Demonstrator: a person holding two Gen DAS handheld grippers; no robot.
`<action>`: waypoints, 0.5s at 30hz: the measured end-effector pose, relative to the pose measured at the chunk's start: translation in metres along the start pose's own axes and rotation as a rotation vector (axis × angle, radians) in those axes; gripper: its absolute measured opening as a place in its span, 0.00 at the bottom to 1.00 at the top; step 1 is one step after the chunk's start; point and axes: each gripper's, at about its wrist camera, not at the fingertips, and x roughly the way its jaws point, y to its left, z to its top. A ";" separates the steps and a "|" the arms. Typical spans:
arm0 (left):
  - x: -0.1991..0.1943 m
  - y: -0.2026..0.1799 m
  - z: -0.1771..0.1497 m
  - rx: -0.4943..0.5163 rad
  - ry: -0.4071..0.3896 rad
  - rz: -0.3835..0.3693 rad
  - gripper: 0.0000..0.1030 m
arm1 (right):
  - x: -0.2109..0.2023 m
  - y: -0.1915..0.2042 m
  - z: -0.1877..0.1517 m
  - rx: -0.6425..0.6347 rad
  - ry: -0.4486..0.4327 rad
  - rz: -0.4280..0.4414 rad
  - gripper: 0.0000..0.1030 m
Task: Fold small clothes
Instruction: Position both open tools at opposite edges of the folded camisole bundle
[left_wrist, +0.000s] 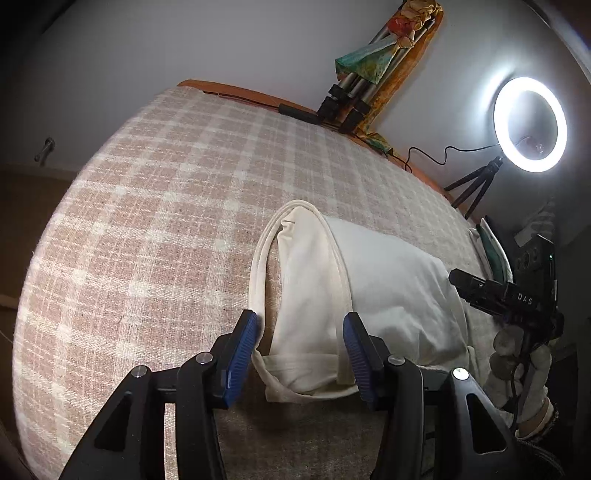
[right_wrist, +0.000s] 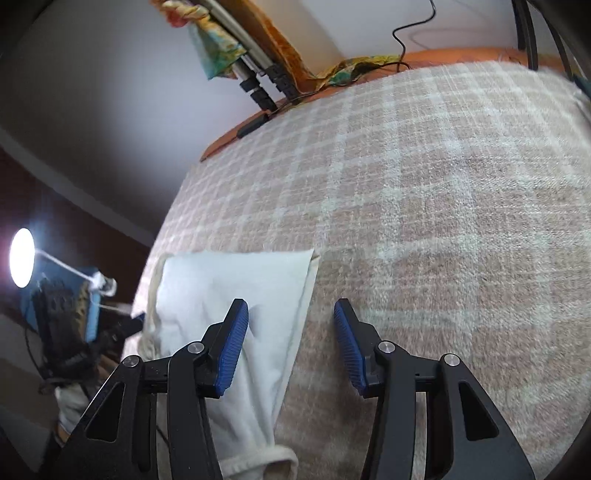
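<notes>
A cream garment (left_wrist: 373, 295) lies folded on the checked blanket (left_wrist: 147, 240) of the bed, near its near edge. The left hand-held gripper (left_wrist: 301, 354) stands apart over the garment's strapped end, pads not pressing it. The right hand-held gripper (right_wrist: 291, 343) stands apart above the garment's side edge, gripping nothing

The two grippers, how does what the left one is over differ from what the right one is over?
The left gripper straddles the strap end of the cream garment, its looped trim lying between the pads; the right gripper sits at the plain straight edge, mostly plaid blanket between its pads. The left view is sharp, the right slightly blurred. Both have blue pads, stand open, and grip nothing.
</notes>
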 end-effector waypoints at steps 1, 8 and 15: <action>0.002 -0.001 0.000 0.003 0.001 0.023 0.35 | 0.001 -0.002 0.002 0.011 -0.006 0.009 0.46; 0.007 -0.014 -0.018 0.158 -0.011 0.193 0.15 | 0.019 0.002 0.011 0.024 0.007 0.057 0.08; -0.011 -0.008 -0.042 0.202 -0.025 0.207 0.13 | 0.020 0.008 0.017 -0.028 -0.026 -0.062 0.06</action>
